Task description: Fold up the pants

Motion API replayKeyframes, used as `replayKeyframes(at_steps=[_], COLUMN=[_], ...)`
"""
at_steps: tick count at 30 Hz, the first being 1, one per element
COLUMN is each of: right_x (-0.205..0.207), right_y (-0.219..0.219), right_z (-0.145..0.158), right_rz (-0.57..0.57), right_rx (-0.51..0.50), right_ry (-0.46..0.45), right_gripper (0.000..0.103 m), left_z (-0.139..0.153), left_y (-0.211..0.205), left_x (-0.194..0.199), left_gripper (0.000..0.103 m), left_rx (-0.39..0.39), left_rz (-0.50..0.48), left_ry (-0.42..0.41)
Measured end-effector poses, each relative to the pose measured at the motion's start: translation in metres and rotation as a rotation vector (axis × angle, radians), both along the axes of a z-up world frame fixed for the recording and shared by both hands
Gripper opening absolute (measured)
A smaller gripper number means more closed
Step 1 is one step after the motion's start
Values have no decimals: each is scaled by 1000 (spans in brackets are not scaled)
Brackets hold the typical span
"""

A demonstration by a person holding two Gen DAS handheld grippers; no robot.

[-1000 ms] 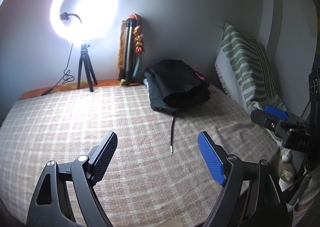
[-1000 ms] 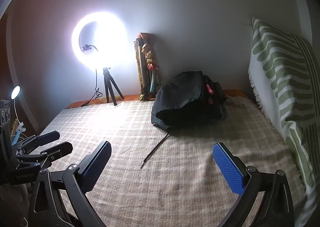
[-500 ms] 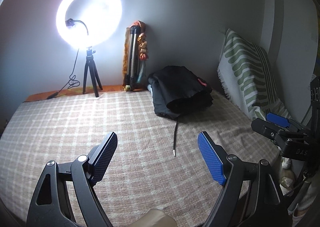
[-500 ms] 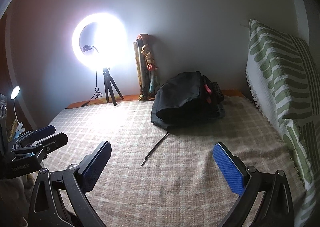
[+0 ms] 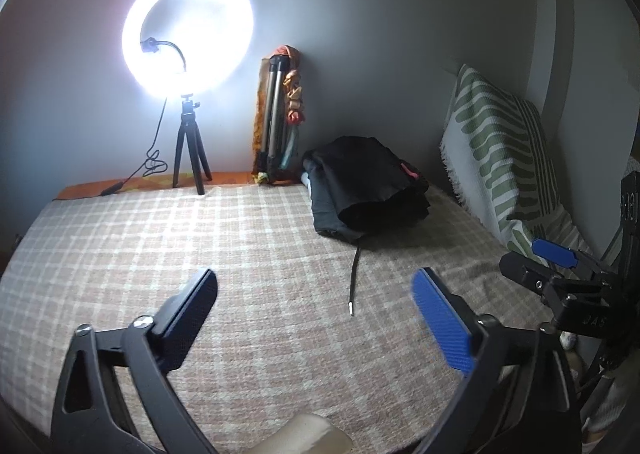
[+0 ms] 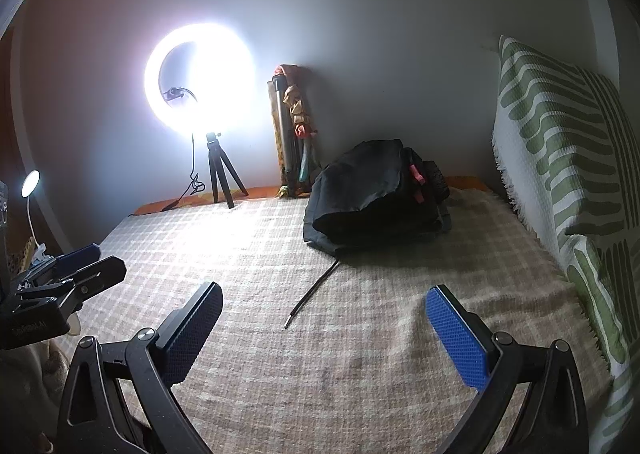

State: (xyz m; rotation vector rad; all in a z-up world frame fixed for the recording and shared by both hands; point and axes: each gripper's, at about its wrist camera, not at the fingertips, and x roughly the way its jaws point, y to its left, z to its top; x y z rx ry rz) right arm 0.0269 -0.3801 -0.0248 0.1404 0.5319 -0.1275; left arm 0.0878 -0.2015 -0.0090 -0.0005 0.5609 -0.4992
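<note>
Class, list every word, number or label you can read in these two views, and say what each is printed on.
"DAS" (first letter unsure): on the body of the right tongs.
Raised characters on the black bracket beside it: unreadable.
Small print on the body of the left tongs: too blurred.

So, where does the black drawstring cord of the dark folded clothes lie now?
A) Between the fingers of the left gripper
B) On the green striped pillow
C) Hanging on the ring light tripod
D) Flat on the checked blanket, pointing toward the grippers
D: the drawstring cord trails from under the dark folded clothes over the checked blanket, free of both grippers.
</note>
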Motion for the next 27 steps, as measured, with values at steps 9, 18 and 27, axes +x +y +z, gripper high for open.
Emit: replayKeyframes(at_steps=[9,18,27], right_x=[1,0,1], right_y=[2,5,6], right_z=[-1,-1,-3], right_rz=[-7,-22,-29], right_rx=[-3,-2,-7], right_ry=[2,4,9], right_gripper=[103,103,103], left_z=[0,-3,-6], left_y=[0,1,-1], left_x=[-1,1,1], left_gripper=[99,99,99], left_rx=[2,-5,-4], left_rz=[3,6,3], left_ry=[-2,14,23])
